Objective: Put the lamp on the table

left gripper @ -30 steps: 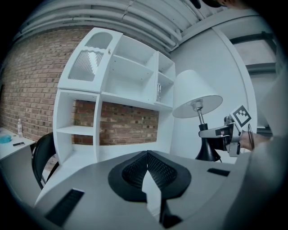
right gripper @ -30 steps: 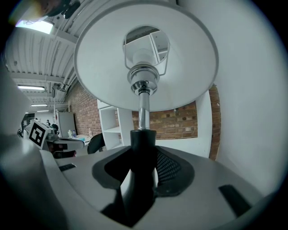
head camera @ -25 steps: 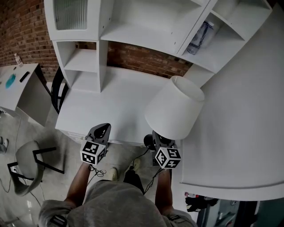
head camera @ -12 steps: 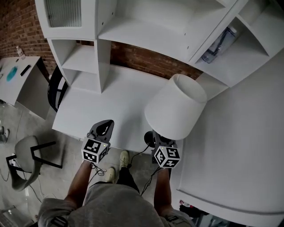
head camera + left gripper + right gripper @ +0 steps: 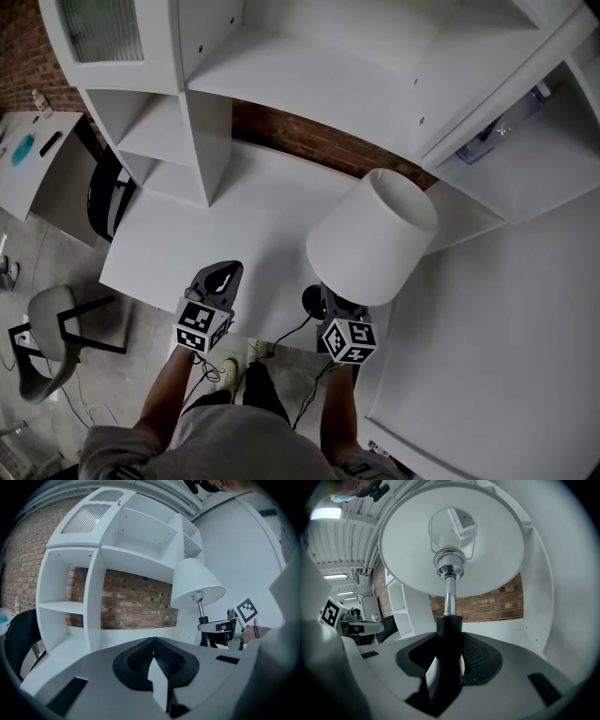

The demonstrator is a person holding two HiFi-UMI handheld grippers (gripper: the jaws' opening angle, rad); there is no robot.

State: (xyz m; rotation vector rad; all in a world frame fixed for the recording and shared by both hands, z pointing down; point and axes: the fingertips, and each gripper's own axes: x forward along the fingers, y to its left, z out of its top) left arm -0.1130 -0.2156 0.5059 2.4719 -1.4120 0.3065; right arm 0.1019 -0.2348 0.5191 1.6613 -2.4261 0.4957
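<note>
The lamp has a white shade (image 5: 372, 237) on a chrome and black stem (image 5: 447, 634), with a round black base (image 5: 312, 300) and a cord hanging from it. My right gripper (image 5: 328, 305) is shut on the black stem and holds the lamp upright above the front right edge of the white table (image 5: 234, 225). In the right gripper view the shade (image 5: 450, 541) fills the top and the gripper (image 5: 449, 660) clamps the stem. My left gripper (image 5: 221, 276) hovers over the table's front edge, shut and empty (image 5: 153, 643). From the left gripper view the lamp (image 5: 194, 585) stands to the right.
A white shelf unit (image 5: 178, 103) stands on the table's back against a brick wall (image 5: 300, 141). A white panel (image 5: 506, 319) runs along the right. A black chair (image 5: 101, 192), a grey chair (image 5: 47, 337) and a side table (image 5: 28, 155) stand to the left. A bottle (image 5: 511, 127) lies on a shelf.
Both grippers have moved forward and down towards the table, the right one carrying the lamp. The person's feet have stepped closer to the table's front edge.
</note>
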